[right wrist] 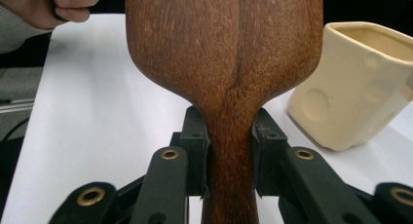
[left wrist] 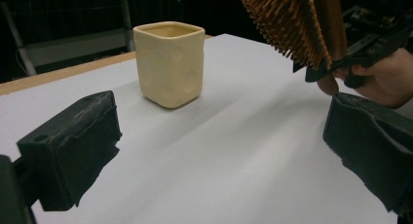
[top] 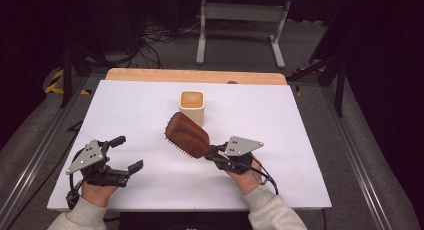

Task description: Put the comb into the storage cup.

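1. The left gripper point(top: 124, 154), at the lower left of the high view, rested on the white table top point(top: 125, 105) with jaws wide apart and empty, apparently kept clear of the work.
2. The brown wooden paddle hairbrush point(top: 187, 135), at centre frame, was raised off the table top, bristles down, angled toward the cream square ceramic cup point(top: 192, 106) just behind it, probably for insertion.
3. The right gripper point(top: 214, 155), right of centre, clamped the brush's narrow handle neck, giving firm control.

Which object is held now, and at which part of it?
The right gripper clamps the wooden hairbrush at its handle neck; the left gripper holds nothing.
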